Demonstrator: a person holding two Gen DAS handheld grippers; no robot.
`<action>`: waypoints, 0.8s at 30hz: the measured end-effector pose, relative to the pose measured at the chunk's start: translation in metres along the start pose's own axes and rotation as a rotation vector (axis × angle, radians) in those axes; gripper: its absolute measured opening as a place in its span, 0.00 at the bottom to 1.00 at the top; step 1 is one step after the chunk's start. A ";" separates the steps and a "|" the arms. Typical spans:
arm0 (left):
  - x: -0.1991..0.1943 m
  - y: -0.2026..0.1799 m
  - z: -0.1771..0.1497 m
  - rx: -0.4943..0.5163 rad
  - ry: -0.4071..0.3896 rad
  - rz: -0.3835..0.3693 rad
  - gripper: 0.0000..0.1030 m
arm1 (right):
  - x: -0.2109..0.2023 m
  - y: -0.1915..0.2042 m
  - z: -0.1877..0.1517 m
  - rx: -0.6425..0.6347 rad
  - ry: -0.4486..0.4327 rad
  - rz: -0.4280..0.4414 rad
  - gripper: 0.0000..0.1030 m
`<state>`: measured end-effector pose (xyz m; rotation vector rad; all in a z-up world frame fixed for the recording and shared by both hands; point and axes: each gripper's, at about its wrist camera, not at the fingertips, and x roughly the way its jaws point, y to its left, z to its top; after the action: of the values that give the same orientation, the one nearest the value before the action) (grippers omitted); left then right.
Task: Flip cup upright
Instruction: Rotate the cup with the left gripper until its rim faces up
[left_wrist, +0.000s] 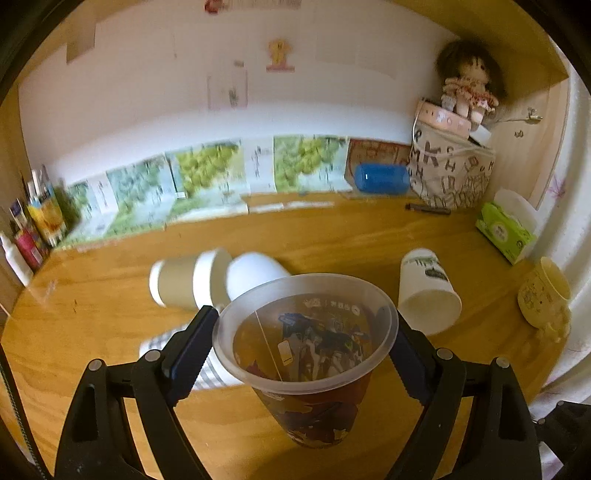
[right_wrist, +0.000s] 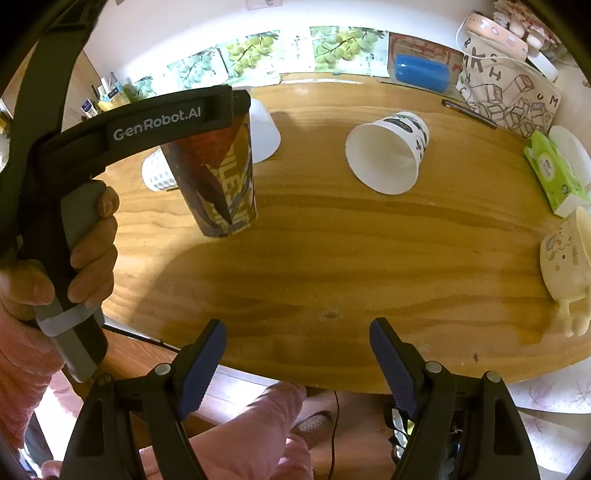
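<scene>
My left gripper is shut on a printed plastic cup near its clear rim. The cup is mouth up, its base just above or on the wooden table. In the right wrist view the same cup hangs almost upright under the left gripper body, its base at the table surface. My right gripper is open and empty over the table's near edge. A white paper cup with green print lies on its side mid-table, mouth toward me; it also shows in the left wrist view.
A brown-sleeved cup and a white cup lie on their sides behind the held cup. A checked cup lies to the left. A cream mug, a green tissue box, a tote bag and a blue cylinder sit right and back.
</scene>
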<state>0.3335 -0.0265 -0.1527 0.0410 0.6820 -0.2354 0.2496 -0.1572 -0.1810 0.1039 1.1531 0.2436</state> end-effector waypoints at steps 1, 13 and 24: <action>-0.001 -0.001 0.000 0.011 -0.021 0.009 0.87 | 0.001 0.000 0.001 0.002 0.001 0.002 0.78; -0.001 -0.012 -0.008 0.140 -0.145 0.021 0.87 | 0.004 -0.002 0.008 0.017 -0.033 -0.010 0.78; 0.000 -0.017 -0.025 0.191 -0.158 0.008 0.87 | 0.006 -0.018 0.011 0.075 -0.049 -0.041 0.78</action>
<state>0.3144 -0.0405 -0.1713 0.2062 0.5004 -0.2921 0.2641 -0.1728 -0.1853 0.1520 1.1144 0.1609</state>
